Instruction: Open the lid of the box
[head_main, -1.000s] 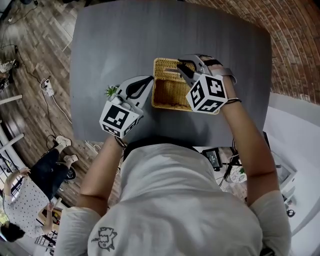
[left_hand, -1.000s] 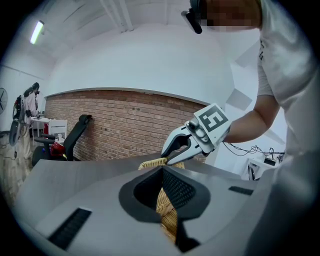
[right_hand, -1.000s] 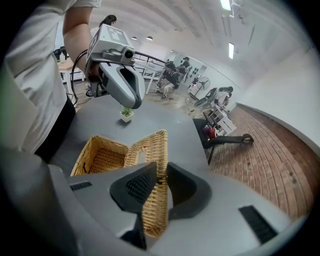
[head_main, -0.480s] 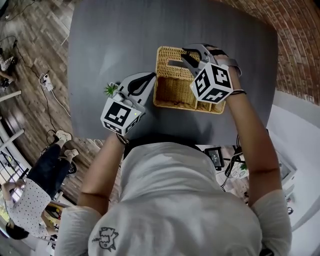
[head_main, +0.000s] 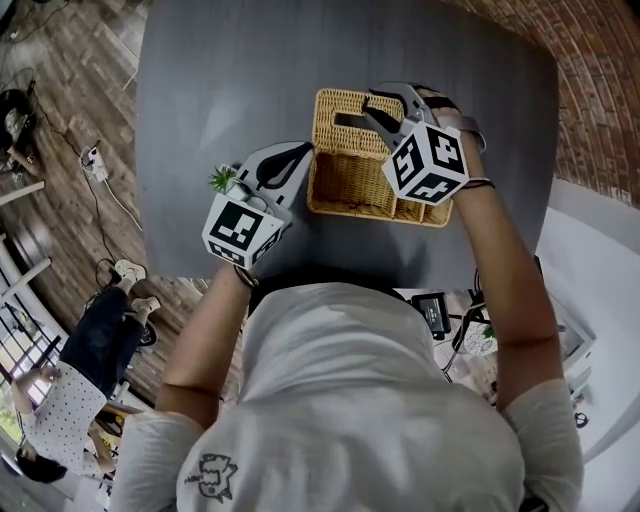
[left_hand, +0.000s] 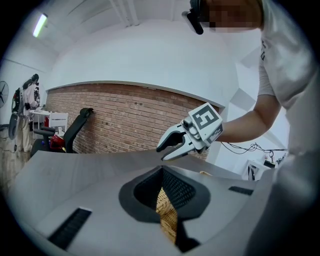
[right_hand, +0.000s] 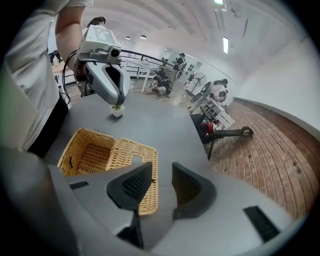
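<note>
The wicker box (head_main: 350, 185) stands open on the dark table (head_main: 220, 80). Its lid (head_main: 340, 108) is swung over to the far side and, in the right gripper view, lid (right_hand: 137, 167) lies about flat beside the empty box (right_hand: 85, 155). My right gripper (head_main: 360, 112) hovers over the lid; its jaws are opening, and right gripper (right_hand: 161, 172) has nothing between them. My left gripper (head_main: 300, 160) is at the box's left wall. In its own view, left gripper (left_hand: 162, 172) is shut on a strip of wicker (left_hand: 166, 215).
A small potted plant (head_main: 222, 180) stands on the table just left of my left gripper. The table's near edge runs right under my arms. A scooter (right_hand: 225, 134) lies on the brick floor beyond the table's far side.
The right gripper has moved away from me with the lid, which has swung further over to the far side. Its jaws have parted. The left gripper has stayed at the box's left wall.
</note>
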